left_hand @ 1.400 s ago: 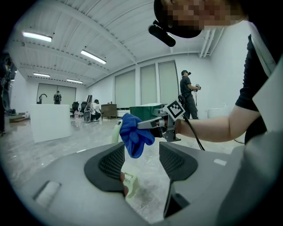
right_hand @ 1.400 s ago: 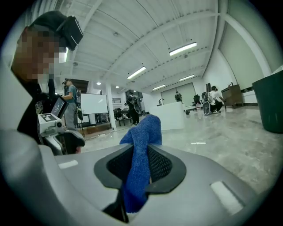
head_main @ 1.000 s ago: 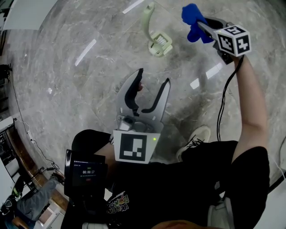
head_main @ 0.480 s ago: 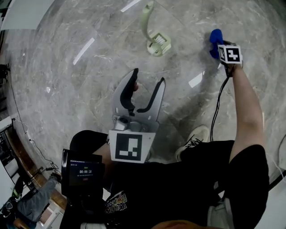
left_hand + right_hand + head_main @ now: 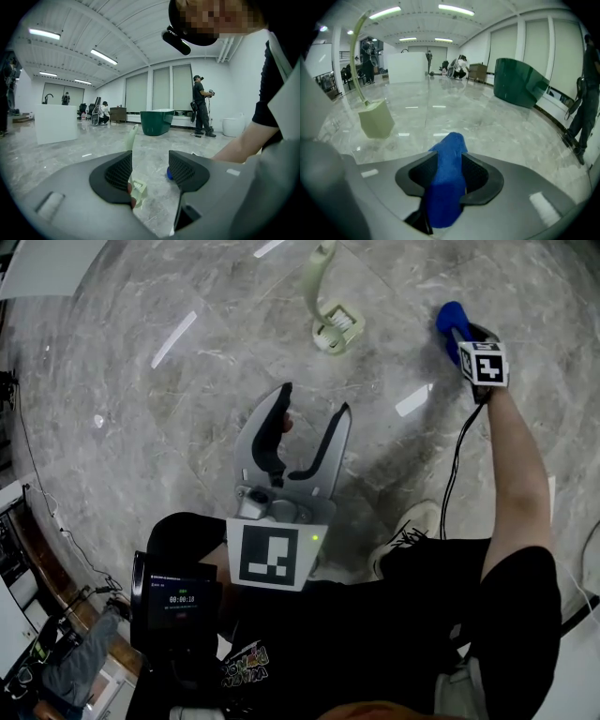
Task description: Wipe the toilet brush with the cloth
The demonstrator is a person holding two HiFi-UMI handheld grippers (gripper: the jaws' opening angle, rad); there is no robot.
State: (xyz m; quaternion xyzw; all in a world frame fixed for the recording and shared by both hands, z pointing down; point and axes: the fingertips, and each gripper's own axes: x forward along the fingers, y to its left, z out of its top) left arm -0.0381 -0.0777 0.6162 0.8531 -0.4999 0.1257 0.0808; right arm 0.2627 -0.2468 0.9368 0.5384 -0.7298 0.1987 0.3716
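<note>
Toilet brush [image 5: 330, 324] on the floor [image 5: 187, 427], cloth [image 5: 451, 320] to its right

Bg: green tub [image 5: 157, 123] mid-frame, white counter [image 5: 55, 123] far left, person [image 5: 201, 105] standing rt of tub.

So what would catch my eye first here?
The bright blue cloth, between the jaws of the right hand-held gripper at upper right; those jaws have just been opening. Next, the pale green toilet brush standing on the grey marble floor, beyond the wide-open left hand-held gripper.
</note>
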